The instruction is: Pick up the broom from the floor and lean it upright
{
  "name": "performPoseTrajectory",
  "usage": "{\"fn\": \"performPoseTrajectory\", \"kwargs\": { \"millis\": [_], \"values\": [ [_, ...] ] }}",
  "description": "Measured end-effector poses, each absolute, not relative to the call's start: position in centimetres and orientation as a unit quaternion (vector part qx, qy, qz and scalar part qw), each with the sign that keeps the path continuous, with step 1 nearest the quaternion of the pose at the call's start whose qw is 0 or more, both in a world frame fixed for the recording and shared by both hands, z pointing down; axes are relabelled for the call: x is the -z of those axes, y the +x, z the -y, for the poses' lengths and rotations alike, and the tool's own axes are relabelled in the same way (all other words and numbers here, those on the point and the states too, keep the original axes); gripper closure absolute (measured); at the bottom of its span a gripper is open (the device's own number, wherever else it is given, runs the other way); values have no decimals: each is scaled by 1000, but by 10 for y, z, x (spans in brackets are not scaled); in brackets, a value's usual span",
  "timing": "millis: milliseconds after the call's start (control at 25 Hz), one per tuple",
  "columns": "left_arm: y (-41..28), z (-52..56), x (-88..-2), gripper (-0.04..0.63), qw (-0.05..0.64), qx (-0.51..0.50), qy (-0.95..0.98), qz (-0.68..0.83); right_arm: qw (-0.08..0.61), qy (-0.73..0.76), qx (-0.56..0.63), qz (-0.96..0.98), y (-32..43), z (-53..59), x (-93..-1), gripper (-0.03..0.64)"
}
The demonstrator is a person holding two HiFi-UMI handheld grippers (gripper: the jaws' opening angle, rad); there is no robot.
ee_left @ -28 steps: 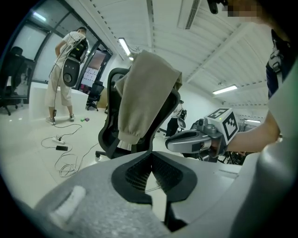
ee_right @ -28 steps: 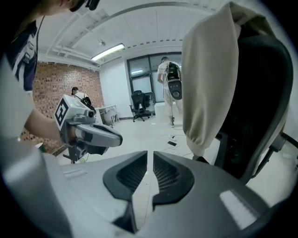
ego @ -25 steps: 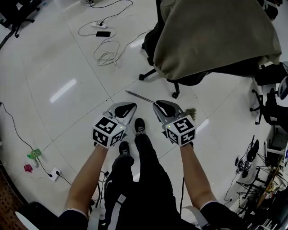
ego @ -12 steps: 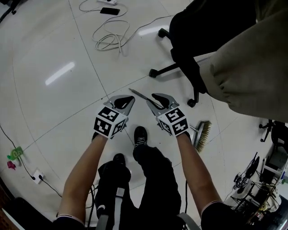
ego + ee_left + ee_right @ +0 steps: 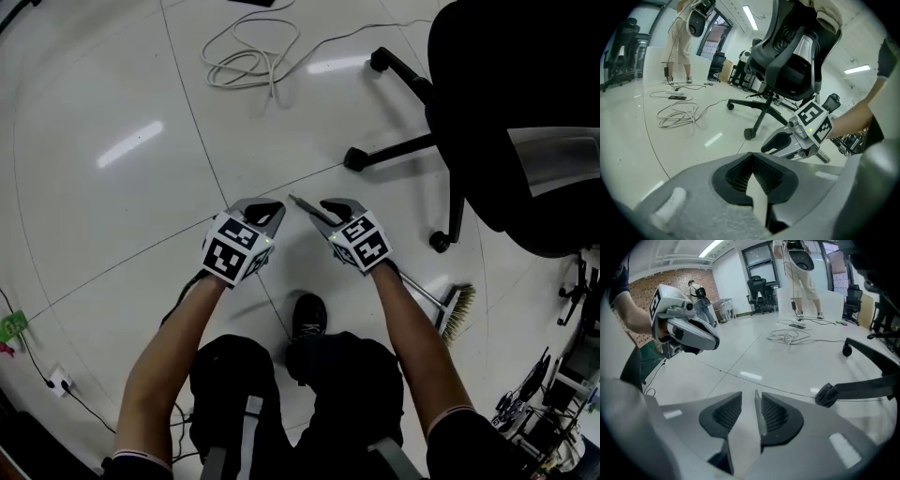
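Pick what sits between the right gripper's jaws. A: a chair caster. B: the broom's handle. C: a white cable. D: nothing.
B: in the right gripper view the broom's handle runs between the jaws of the right gripper, which stand apart and have just been opening.

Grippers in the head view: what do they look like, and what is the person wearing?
Both the left gripper and right gripper are grey shells with black ribbed pads and a cube of black-and-white square markers. The right one's jaws have just been opening, the broom handle between them. Dark short sleeves, dark trousers.
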State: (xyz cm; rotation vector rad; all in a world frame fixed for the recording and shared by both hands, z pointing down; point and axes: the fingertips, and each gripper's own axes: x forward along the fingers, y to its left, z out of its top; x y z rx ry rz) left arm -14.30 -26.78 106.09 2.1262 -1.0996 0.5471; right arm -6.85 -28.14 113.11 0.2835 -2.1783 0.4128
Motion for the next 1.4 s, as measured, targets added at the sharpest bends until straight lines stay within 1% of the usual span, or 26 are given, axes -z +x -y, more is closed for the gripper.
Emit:
{"fn": "performPoseTrajectory", "kwargs": {
  "millis": [200,400,440,480,560,640,800,960,1200,1400],
  "values": [
    [-144,275,-1099,595,347,-215,815,410,460,99,-162,868,-71,286,-1191,482],
    [-147,275,-1109,595,349,-216,817,405,501,92,-151,847,-59,280,-1229,463],
    [-149,276,-1108,595,348,-217,817,406,511,90,-145,842,-56,278,-1232,471],
    [-149,276,-1107,595,349,-216,817,406,519,85,-140,839,-55,275,-1233,514],
    [-149,276,-1102,595,346,-217,818,406,526,68,-125,838,-56,269,-1230,524],
    [-149,277,-1097,595,336,-220,821,406,513,63,-113,849,-59,270,-1216,524],
    [-155,281,-1083,595,321,-212,822,420,461,74,-98,879,-70,278,-1163,523],
    [-160,288,-1043,595,301,-191,825,438,414,93,-77,902,-76,290,-1090,523],
    [-162,285,-928,595,268,-154,837,452,353,121,-49,926,-86,287,-950,525],
    [-148,275,-818,595,253,-150,852,433,327,145,-40,933,-77,274,-835,525]
  ]
}}
